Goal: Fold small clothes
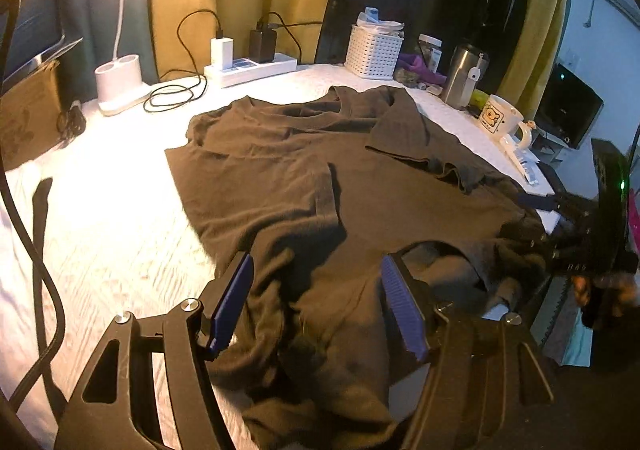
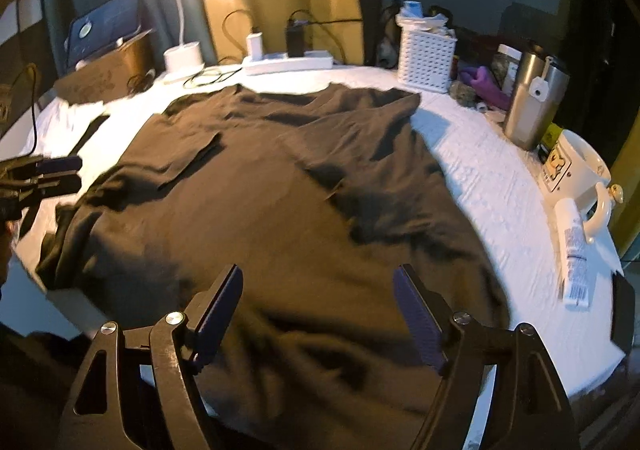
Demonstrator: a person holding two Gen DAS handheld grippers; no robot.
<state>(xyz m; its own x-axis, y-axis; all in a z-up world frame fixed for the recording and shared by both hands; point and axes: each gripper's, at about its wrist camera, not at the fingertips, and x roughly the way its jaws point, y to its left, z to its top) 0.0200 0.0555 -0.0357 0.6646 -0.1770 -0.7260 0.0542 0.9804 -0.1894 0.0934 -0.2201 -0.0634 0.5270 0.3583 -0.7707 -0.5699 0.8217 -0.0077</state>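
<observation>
Two grippers over one brown T-shirt [image 2: 280, 186] on my white-covered table [image 2: 488, 186].

My left gripper [image 1: 316, 298] hangs above the shirt's rumpled near hem, blue pads apart, cloth lying under the gap but not pinched. My right gripper [image 2: 318, 314] is over the hem too, jaws wide, nothing clamped. Shirt's spread across the tabletop, one sleeve folded in over the body. Behind it sit a white basket [image 2: 426, 58], a steel tumbler [image 2: 532, 102] and a mug [image 2: 576, 166] near the right edge.
</observation>
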